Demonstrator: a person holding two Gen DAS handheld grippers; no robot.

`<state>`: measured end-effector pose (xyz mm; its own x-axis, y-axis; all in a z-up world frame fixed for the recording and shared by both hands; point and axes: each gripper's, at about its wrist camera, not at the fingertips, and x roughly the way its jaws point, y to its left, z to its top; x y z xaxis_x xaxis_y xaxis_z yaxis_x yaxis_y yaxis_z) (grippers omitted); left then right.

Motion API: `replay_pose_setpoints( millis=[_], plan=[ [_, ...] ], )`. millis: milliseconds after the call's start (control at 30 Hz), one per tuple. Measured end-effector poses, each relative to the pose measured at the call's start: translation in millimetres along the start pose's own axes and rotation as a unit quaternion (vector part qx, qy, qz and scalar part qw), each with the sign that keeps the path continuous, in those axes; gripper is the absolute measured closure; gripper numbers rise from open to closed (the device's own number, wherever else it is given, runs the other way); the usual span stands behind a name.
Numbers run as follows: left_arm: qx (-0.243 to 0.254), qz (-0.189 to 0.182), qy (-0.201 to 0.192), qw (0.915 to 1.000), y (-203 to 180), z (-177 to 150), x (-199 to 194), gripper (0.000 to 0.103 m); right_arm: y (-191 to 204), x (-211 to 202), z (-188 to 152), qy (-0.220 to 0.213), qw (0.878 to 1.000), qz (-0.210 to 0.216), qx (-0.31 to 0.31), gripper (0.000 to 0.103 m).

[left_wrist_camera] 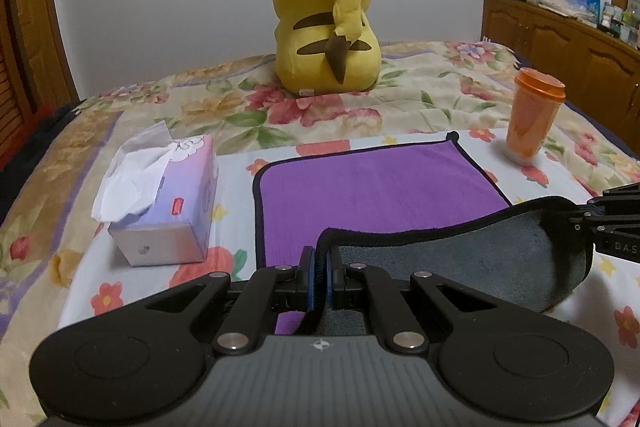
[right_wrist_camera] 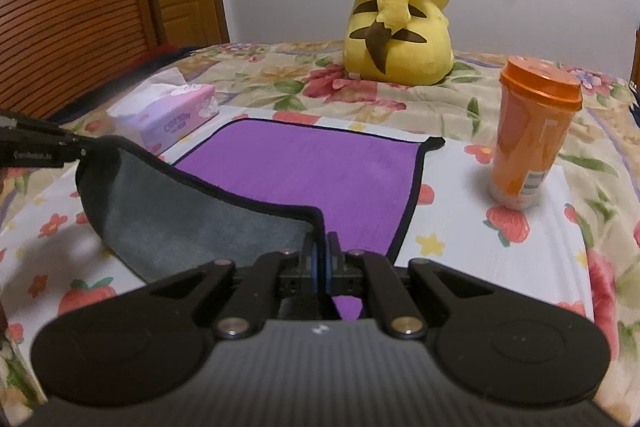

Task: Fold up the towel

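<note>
A purple towel [left_wrist_camera: 372, 183] with a black hem and grey underside lies on the flowered bed; it also shows in the right wrist view [right_wrist_camera: 312, 167]. Its near edge is lifted, grey side [left_wrist_camera: 480, 259] showing. My left gripper [left_wrist_camera: 320, 263] is shut on the near left corner. My right gripper [right_wrist_camera: 321, 255] is shut on the near right corner. Each gripper shows at the edge of the other's view, the right gripper [left_wrist_camera: 588, 223] at right and the left gripper [right_wrist_camera: 76, 147] at left. The lifted edge sags between them.
A tissue box [left_wrist_camera: 168, 203] sits left of the towel. An orange lidded cup [left_wrist_camera: 534, 115] stands to its right, close to the far right corner. A yellow plush toy [left_wrist_camera: 324, 15] sits behind on the bedspread [left_wrist_camera: 420, 99]. A wooden cabinet [left_wrist_camera: 560, 43] stands at far right.
</note>
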<state>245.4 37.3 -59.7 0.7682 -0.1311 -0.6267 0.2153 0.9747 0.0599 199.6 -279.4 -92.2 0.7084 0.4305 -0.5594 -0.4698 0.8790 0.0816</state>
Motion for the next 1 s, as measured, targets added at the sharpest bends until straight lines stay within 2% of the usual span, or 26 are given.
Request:
replay_pose_setpoints(
  millis=[600,1000],
  plan=[
    [-0.001,0.009,-0.026,0.9996,13,31,27,0.094,-10,22,34,-0.022,0.999,-0.018,-0.037,0.099],
    [0.002,0.022,-0.045,0.9987,22,60,62,0.094,-23,56,65,-0.034,0.997,-0.032,-0.057,0.099]
  ],
)
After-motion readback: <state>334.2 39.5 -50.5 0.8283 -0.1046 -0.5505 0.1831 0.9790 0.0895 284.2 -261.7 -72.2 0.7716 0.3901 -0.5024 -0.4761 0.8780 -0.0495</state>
